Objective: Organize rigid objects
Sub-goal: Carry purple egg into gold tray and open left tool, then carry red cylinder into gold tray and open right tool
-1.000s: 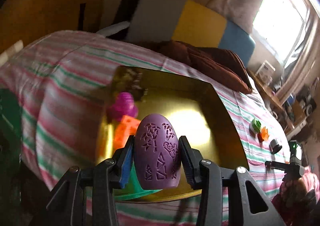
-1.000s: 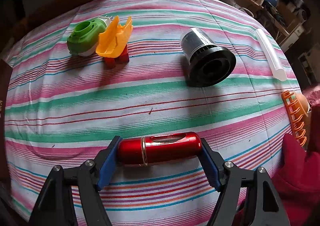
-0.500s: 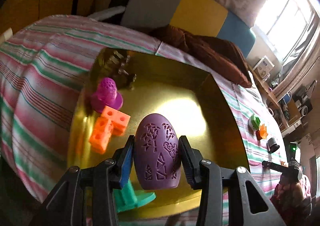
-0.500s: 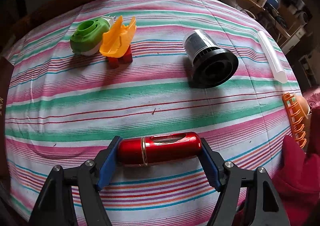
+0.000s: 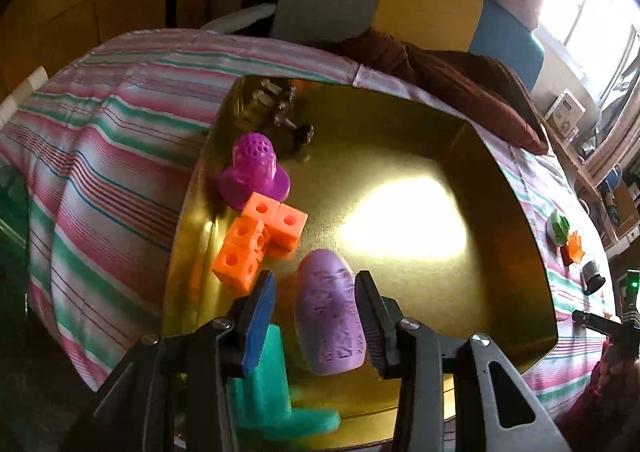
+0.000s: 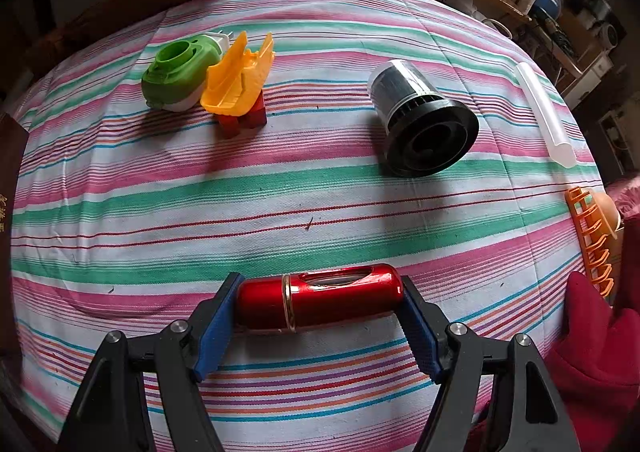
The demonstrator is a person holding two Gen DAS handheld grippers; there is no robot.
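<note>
A purple egg (image 5: pixel 330 316) with a relief pattern sits tilted and blurred over the gold tray (image 5: pixel 400 155), between the fingers of my left gripper (image 5: pixel 314 280). The jaws are closing. A gap shows between the blue left pad (image 5: pixel 260 312) and the egg, so the pads do not press on it. My right gripper (image 6: pixel 320 284) is shut on a shiny red tube (image 6: pixel 320 296), held crosswise just above the striped bedspread (image 6: pixel 280 187).
The tray holds orange linked cubes (image 5: pixel 256 240), a magenta perforated cone (image 5: pixel 256 171), a teal piece (image 5: pixel 272 392) and a dark figure (image 5: pixel 284 111). On the bedspread lie a green round part (image 6: pixel 178 71), a yellow piece (image 6: pixel 236 79), a black-and-clear cylinder (image 6: pixel 424 123), a white tube (image 6: pixel 544 115) and an orange rack (image 6: pixel 588 236).
My left gripper sank and tipped down over the tray. The purple egg, gripped upright before, now leans and stands off the left pad. The right gripper and red tube barely shifted.
</note>
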